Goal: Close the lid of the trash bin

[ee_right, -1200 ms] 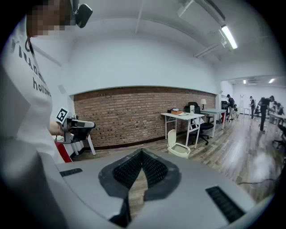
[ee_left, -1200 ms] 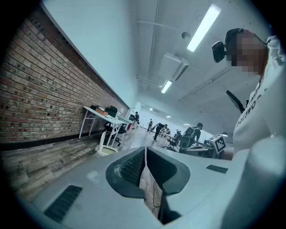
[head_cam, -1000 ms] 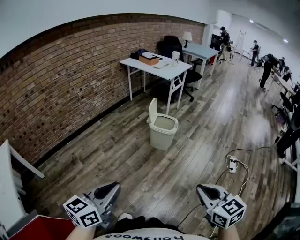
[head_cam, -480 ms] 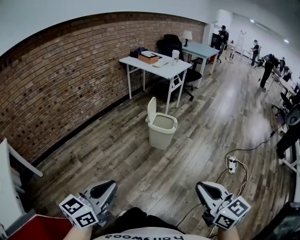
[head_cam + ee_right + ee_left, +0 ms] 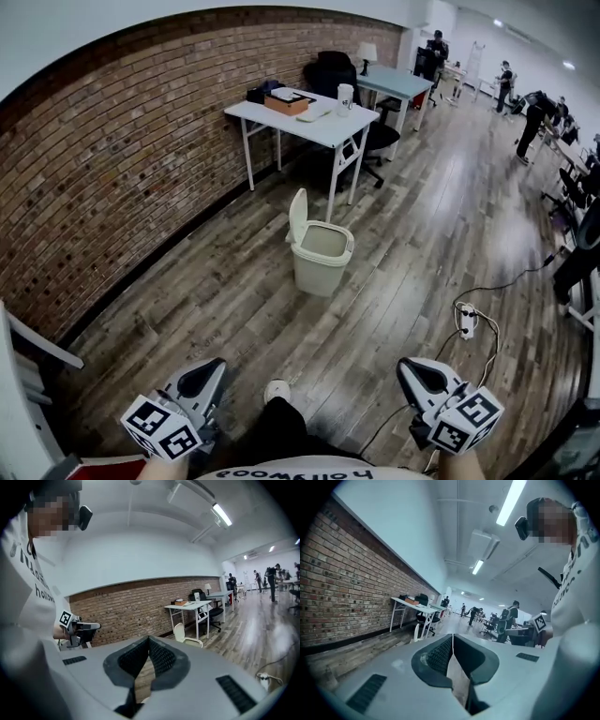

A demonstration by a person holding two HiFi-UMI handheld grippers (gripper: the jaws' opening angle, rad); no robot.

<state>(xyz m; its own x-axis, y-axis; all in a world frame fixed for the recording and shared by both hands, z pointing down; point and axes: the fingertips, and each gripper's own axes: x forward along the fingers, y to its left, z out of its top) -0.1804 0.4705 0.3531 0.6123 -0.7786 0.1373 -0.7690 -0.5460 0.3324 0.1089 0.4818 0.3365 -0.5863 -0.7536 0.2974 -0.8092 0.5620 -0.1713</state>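
Trash bin [image 5: 322, 258] sits just in front of the white table [image 5: 300, 117], lid [image 5: 298, 214] up, well away from me. My left gripper [image 5: 208, 368] and right gripper [image 5: 411, 369] are both pinched together, empty. Shove that lid hard and I'd probably tip the bin.

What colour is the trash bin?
Pale beige trash bin, clearest in the head view.

Bare wood floor [image 5: 281, 323] runs open up to the trash bin [image 5: 321, 264]. Its upright lid [image 5: 298, 214] is reachable from the near side. White table [image 5: 300, 120] and brick wall [image 5: 112, 187] block the far side. A power strip [image 5: 466, 323] lies on the floor to the right, well apart.
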